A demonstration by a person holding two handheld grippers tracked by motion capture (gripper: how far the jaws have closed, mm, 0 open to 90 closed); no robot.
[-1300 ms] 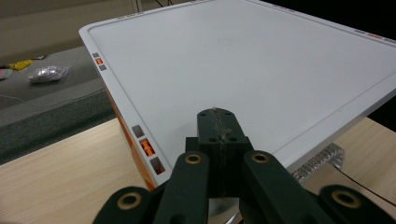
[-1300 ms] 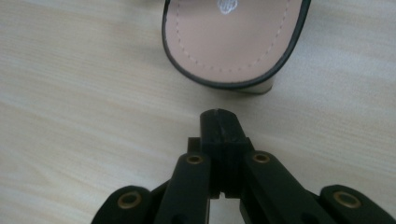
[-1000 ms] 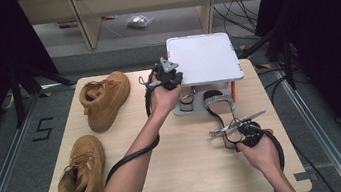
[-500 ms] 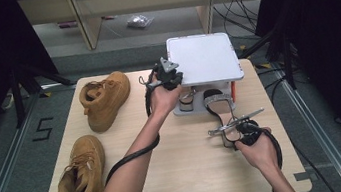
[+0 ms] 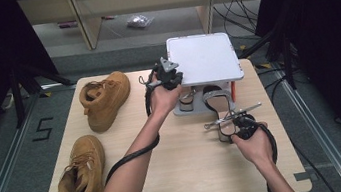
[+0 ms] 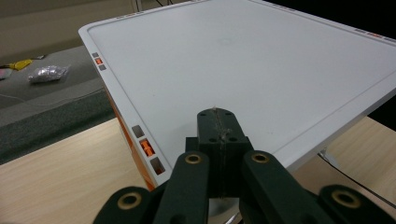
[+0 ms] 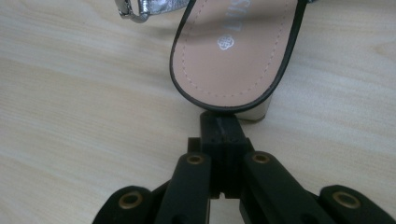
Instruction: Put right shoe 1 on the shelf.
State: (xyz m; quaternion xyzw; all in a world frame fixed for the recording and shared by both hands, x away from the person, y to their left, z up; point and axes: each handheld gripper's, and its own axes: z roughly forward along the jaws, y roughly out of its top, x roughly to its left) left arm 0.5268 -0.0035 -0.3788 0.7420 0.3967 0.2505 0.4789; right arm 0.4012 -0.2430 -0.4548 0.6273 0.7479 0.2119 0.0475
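Evidently the right gripper [image 7: 219, 122], jaws pressed together with nothing between them, is nosed up against the heel end of the sandal [image 7: 236, 51], probably to nudge it along the table [image 5: 179, 170] towards the rack [image 5: 203, 58]. The left gripper [image 6: 218, 119], closed and empty too, rests on the rack's white top, seemingly to steady it.
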